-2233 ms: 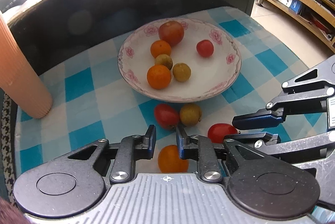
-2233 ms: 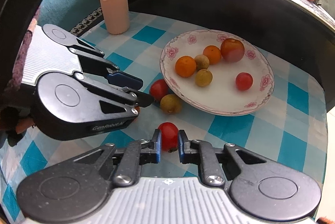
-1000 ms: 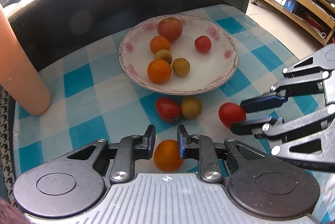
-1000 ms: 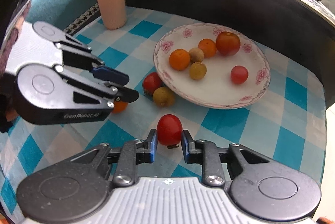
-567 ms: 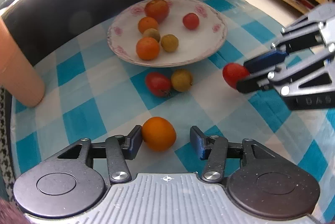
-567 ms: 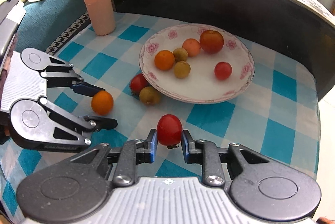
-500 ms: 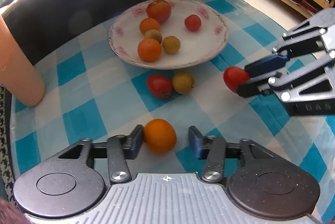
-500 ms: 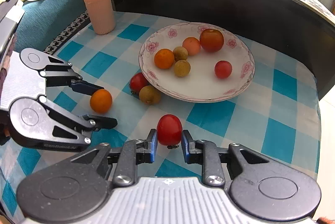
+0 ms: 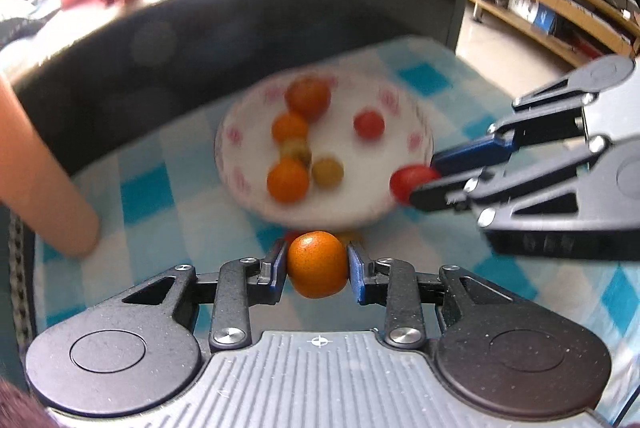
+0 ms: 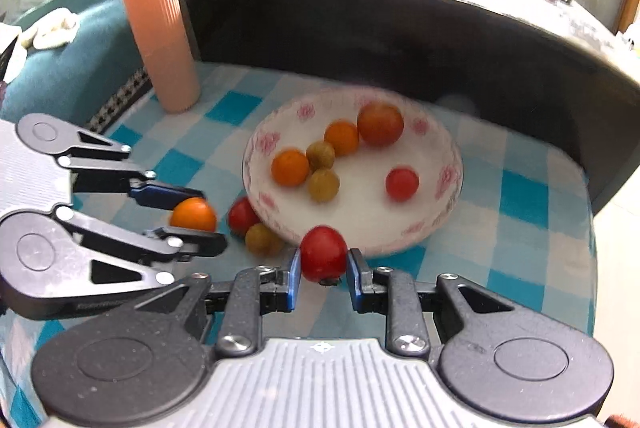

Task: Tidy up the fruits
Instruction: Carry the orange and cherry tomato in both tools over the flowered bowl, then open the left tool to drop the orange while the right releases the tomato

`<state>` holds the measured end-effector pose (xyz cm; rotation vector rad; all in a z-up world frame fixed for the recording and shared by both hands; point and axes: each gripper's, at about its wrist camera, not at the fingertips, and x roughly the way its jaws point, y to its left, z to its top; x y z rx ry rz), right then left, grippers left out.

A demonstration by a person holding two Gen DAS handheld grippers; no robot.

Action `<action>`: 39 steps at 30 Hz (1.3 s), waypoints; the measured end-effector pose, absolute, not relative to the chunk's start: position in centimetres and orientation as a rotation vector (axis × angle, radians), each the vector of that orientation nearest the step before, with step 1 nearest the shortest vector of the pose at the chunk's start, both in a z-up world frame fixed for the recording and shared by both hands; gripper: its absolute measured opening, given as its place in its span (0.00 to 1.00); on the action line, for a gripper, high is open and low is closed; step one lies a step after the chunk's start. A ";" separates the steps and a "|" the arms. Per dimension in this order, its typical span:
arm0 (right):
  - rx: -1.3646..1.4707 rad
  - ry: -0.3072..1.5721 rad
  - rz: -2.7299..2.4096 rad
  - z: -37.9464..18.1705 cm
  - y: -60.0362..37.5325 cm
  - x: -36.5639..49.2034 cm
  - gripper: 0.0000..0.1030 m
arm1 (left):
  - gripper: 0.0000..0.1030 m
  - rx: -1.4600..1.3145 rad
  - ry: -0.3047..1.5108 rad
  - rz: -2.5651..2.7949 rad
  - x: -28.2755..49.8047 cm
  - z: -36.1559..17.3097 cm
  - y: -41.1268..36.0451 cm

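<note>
My left gripper (image 9: 317,265) is shut on an orange tangerine (image 9: 317,264) and holds it above the cloth in front of the flowered white plate (image 9: 416,140). It also shows in the right wrist view (image 10: 200,216). My right gripper (image 10: 323,262) is shut on a red tomato (image 10: 323,258), held near the plate's (image 10: 444,212) front rim. The plate holds several fruits: tangerines, tomatoes and small yellow-brown ones. A red tomato (image 10: 242,215) and a yellow-brown fruit (image 10: 262,239) lie on the cloth beside the plate.
A blue-and-white checked cloth (image 10: 520,268) covers the low table. A tall pink ribbed cup (image 10: 160,40) stands at the back left. A dark curved tabletop (image 10: 400,12) with more fruit rises behind the plate. Shelves (image 9: 540,0) stand at the far right.
My left gripper has shut on the tangerine and lifted it toward the plate. My right gripper has carried its tomato forward to the plate's rim.
</note>
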<state>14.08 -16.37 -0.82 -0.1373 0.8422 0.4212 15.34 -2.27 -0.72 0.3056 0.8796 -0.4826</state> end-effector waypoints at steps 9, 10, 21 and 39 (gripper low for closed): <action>-0.125 0.794 0.355 -0.1 -16.8 16.1 0.37 | 0.38 0.299 0.836 -0.474 17.6 -0.4 -4.2; -0.128 0.795 0.348 -0.2 -16.9 16.3 0.37 | 0.38 0.305 0.834 -0.474 17.7 -0.6 -4.2; -0.147 0.781 0.327 -1.0 -16.8 17.6 0.32 | 0.38 0.301 0.853 -0.467 18.6 -1.7 -4.6; -0.124 0.778 0.298 -1.0 -17.1 17.9 0.33 | 0.63 0.305 0.825 -0.448 18.6 -1.5 -4.8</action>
